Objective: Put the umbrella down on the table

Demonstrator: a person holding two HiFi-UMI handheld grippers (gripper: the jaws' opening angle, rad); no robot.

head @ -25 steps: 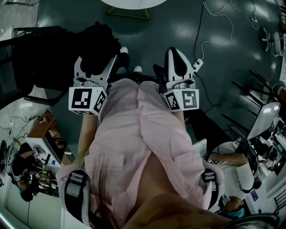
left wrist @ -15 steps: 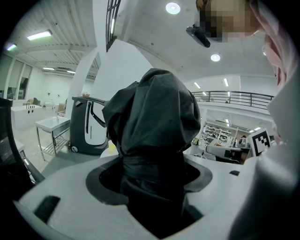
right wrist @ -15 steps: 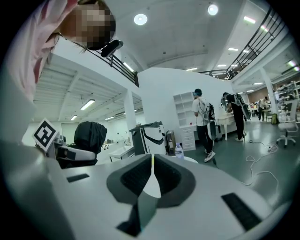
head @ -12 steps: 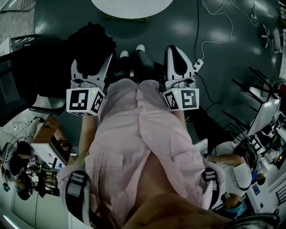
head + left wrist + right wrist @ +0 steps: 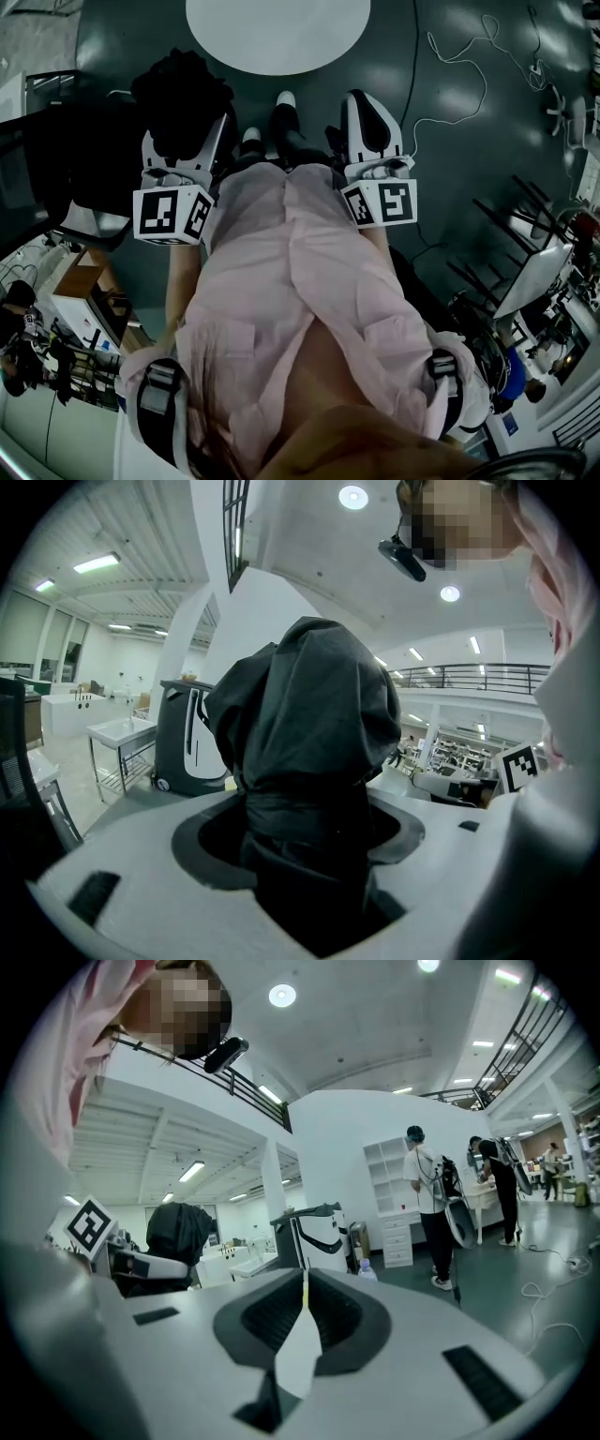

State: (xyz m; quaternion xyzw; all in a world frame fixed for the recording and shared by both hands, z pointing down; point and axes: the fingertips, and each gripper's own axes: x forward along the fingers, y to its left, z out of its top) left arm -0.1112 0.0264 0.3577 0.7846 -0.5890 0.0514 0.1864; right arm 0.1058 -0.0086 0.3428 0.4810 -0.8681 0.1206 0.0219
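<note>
A black folded umbrella point(image 5: 183, 94) sticks up out of my left gripper point(image 5: 183, 141), which is shut on its bundled fabric. In the left gripper view the umbrella point(image 5: 309, 724) fills the gap between the jaws of the left gripper point(image 5: 305, 855) and hides what is beyond. The right gripper point(image 5: 370, 127) is held level with it, shut and empty; in the right gripper view its jaws point(image 5: 305, 1321) meet with only a thin slit, and the umbrella point(image 5: 178, 1227) shows at the left. A round white table point(image 5: 277, 33) lies ahead at the top of the head view.
A white cable point(image 5: 450, 66) snakes over the dark floor at the right. A black chair point(image 5: 56, 178) stands at the left. Folded chairs point(image 5: 525, 244) and people are at the right edge. Two people point(image 5: 427, 1199) stand by white shelves.
The white table has slid down into the head view and shows much more of its top as the person steps toward it. Both grippers keep their hold and pose.
</note>
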